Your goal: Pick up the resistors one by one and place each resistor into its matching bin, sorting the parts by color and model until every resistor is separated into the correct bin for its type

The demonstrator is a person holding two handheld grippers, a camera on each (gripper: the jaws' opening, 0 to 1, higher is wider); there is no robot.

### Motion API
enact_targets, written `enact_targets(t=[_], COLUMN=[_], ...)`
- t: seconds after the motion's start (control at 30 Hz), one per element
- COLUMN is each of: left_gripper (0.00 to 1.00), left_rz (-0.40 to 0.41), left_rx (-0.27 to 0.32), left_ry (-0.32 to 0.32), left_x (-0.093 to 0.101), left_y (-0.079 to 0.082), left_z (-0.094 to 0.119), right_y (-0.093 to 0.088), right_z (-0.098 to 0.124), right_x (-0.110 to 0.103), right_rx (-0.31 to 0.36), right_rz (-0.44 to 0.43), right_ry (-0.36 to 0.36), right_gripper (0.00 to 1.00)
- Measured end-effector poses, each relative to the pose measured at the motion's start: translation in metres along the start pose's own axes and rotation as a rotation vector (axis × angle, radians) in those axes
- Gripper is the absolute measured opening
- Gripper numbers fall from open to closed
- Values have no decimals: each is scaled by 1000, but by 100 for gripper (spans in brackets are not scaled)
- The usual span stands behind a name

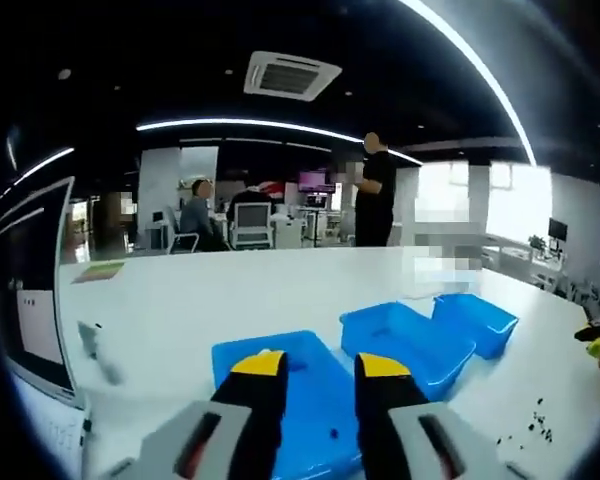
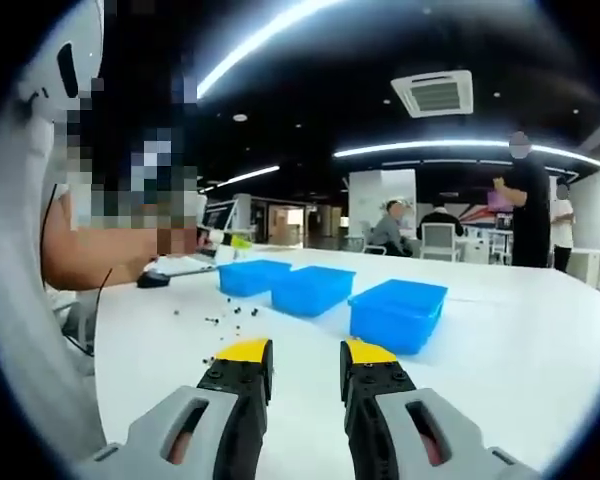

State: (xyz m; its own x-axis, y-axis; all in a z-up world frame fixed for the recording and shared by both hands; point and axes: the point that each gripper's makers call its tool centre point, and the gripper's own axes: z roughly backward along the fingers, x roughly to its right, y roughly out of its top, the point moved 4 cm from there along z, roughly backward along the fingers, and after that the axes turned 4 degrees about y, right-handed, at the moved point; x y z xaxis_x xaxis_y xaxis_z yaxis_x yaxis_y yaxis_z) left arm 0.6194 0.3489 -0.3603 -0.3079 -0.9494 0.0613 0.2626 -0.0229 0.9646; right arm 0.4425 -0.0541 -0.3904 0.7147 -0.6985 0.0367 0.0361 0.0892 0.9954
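Three blue bins stand in a row on the white table. In the left gripper view the nearest bin (image 1: 280, 395) lies right behind my left gripper (image 1: 320, 368), with the middle bin (image 1: 405, 340) and far bin (image 1: 477, 320) further right. The left gripper is open and holds nothing. A dark speck (image 1: 332, 433) lies in the nearest bin. Small dark resistors (image 1: 535, 425) are scattered on the table at lower right. In the right gripper view my right gripper (image 2: 307, 355) is open and empty, above the table, with loose resistors (image 2: 225, 320) just ahead on the left and the bins (image 2: 398, 312) beyond.
A monitor (image 1: 35, 290) stands at the table's left edge, with blurred grey bits (image 1: 95, 345) beside it. A person's arm (image 2: 110, 255) rests on the table at the left, near a black object (image 2: 155, 280). Other people stand and sit behind the table.
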Motion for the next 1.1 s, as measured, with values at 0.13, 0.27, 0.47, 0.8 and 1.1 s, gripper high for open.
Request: enact_targets(t=[0.13,0.27,0.47,0.8,1.1], left_gripper=[28,28,29,26,20], left_rz=[-72,-160,-262,-528,-885], left_rx=[4,-10,-18,-97,-243], left_ry=[-8,-60,-115,-400,-880], left_x=[6,19,39,116,246], left_y=[8,14,26,24,-6], left_z=[6,9,11,17,38], right_y=[-1,-3,-5,-5,-9], right_z=[0,0,0,1,9], right_x=[-1,-2,-1,1,8], right_rx=[-1,-3,-6,-12,-37], right_rz=[1,-4,-6,-3,9], right_ry=[4,8,10,6,-16], right_gripper=[29,29,29,29,29])
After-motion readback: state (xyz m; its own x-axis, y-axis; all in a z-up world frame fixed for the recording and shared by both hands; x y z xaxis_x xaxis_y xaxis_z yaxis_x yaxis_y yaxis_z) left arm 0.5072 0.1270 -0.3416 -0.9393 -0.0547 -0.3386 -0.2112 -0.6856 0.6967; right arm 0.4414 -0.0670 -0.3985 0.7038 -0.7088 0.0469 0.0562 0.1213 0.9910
